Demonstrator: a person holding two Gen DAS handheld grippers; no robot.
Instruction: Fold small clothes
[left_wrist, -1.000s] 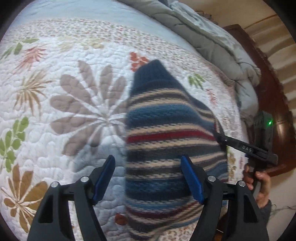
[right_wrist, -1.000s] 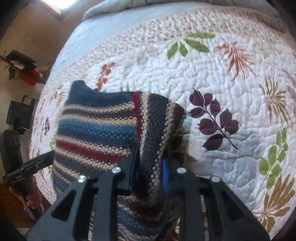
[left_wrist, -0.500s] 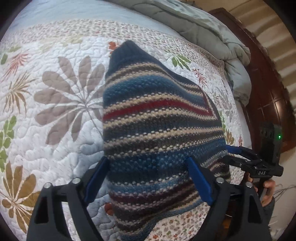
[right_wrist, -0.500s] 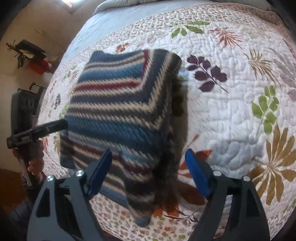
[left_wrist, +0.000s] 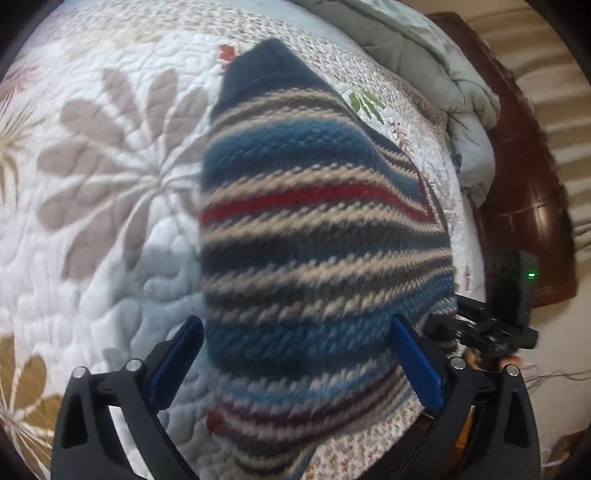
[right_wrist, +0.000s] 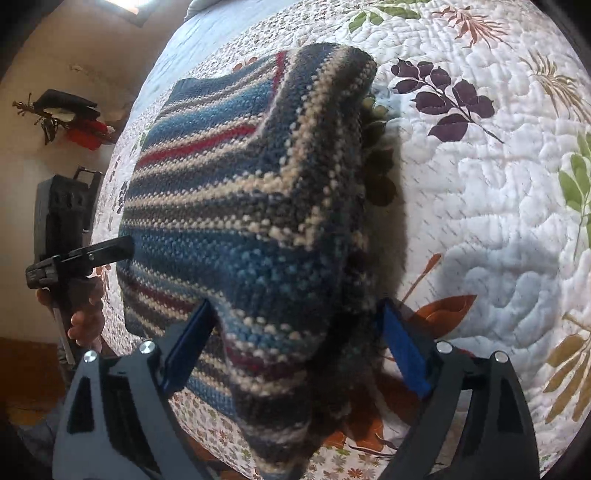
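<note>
I count one striped knit sweater (left_wrist: 317, 236) lying on one floral quilt (left_wrist: 103, 221), with one grey comforter (left_wrist: 424, 62) bunched at the far end. I hold two grippers, my left gripper (left_wrist: 297, 360) and my right gripper (right_wrist: 295, 347), each with two blue pads.

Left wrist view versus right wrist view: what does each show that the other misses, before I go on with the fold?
Only the left wrist view shows the grey duvet bunched at the far side of the bed and the dark wooden bed frame beside it.

Only the right wrist view shows the purple leaf print on the quilt and the red and black items against the wall.

Both show the striped knit garment lying on the floral quilt, with the left gripper and right gripper open over its near edge, their jaws having just been opening.
</note>
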